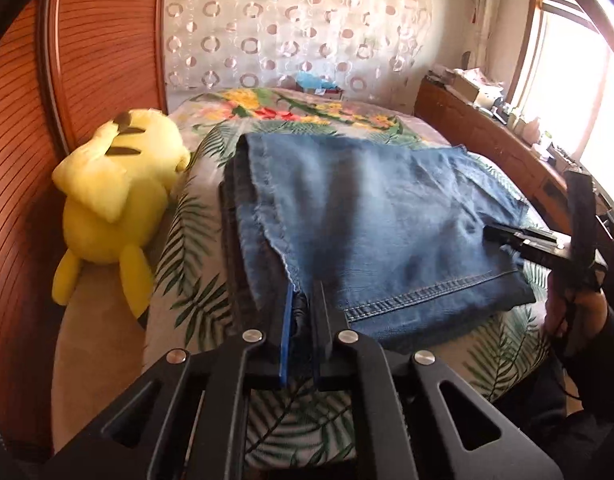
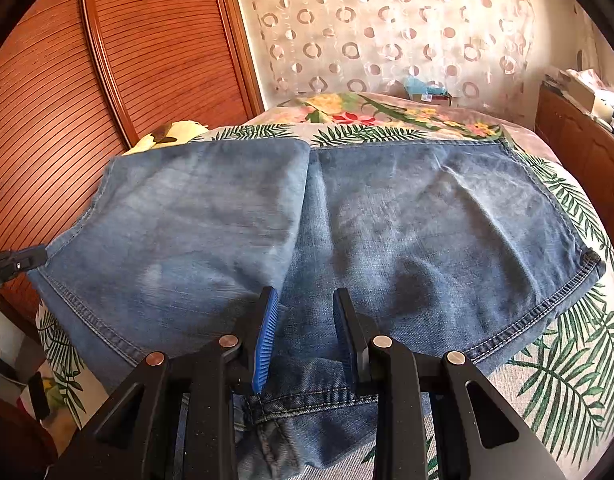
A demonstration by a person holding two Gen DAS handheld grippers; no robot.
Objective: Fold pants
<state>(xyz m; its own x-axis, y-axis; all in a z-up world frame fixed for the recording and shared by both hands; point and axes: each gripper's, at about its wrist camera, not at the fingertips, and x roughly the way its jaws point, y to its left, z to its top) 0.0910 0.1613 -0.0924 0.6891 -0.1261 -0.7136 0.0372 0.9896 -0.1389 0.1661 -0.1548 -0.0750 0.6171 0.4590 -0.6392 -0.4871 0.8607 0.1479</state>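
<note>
The left gripper is seen nearest its own camera, its jaws brought together on the frayed edge of the jeans, with denim pinched between the blue pad and the black finger. No earlier view is given, so only the clamped state can be told. The jeans are laid across the bed, which is covered by a sheet printed with green palm leaves and coloured flowers. In the left wrist view the jeans are folded, one layer lying over another, with a stitched hem along the near right side.

In the right wrist view the right gripper is held over the middle of the jeans, just above the waistband seam. Its jaws stand partly apart, and denim is seen in the gap between them; whether the pads press on the cloth cannot be told. A folded-over leg panel lies on the left half of the jeans, its edge running down toward the blue pad.

A yellow plush toy is lying at the left side of the bed, beside a wooden slatted panel. A curtain with ring patterns hangs behind the bed, and a wooden counter with small items stands below a bright window on the right.
</note>
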